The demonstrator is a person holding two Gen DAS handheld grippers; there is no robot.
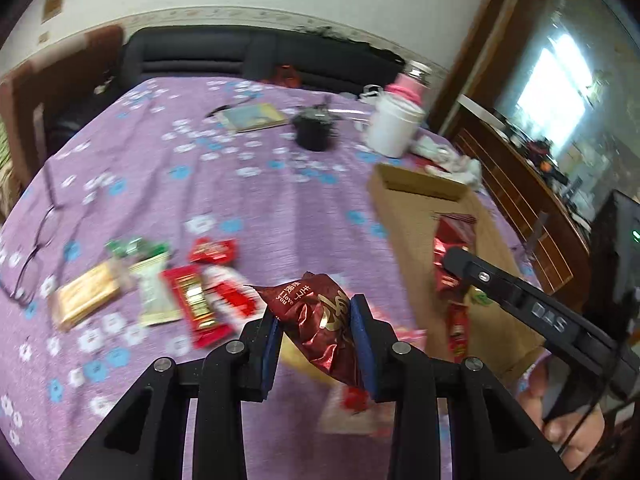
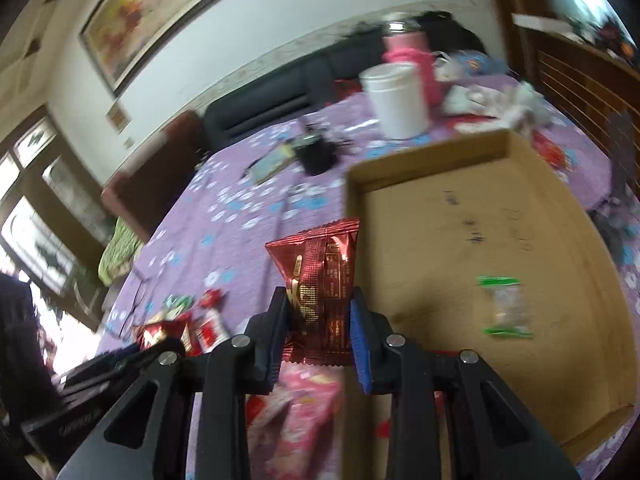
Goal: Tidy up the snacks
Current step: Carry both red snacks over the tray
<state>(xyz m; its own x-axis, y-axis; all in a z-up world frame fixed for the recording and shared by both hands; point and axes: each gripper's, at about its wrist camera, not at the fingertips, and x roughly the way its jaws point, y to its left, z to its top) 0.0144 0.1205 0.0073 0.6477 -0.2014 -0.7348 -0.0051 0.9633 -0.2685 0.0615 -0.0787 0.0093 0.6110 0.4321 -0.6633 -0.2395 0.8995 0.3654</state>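
Left gripper (image 1: pixel 316 330): pinches a crinkled dark-red foil snack packet (image 1: pixel 320 320), lifted left of the shallow brown cardboard box (image 2: pixel 500 240), likely bound there. Right gripper (image 2: pixel 320 320): clamps a red foil sachet (image 2: pixel 320 272) at the box's left wall. Inside: green-edged clear packet (image 2: pixel 505 306).

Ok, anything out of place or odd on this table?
Mostly a mid-sort scatter: loose snack packets lie jumbled on the purple tablecloth left of the cardboard tray. A pair of glasses lies among them, unrelated to snacks. Nothing looks spilled or damaged.
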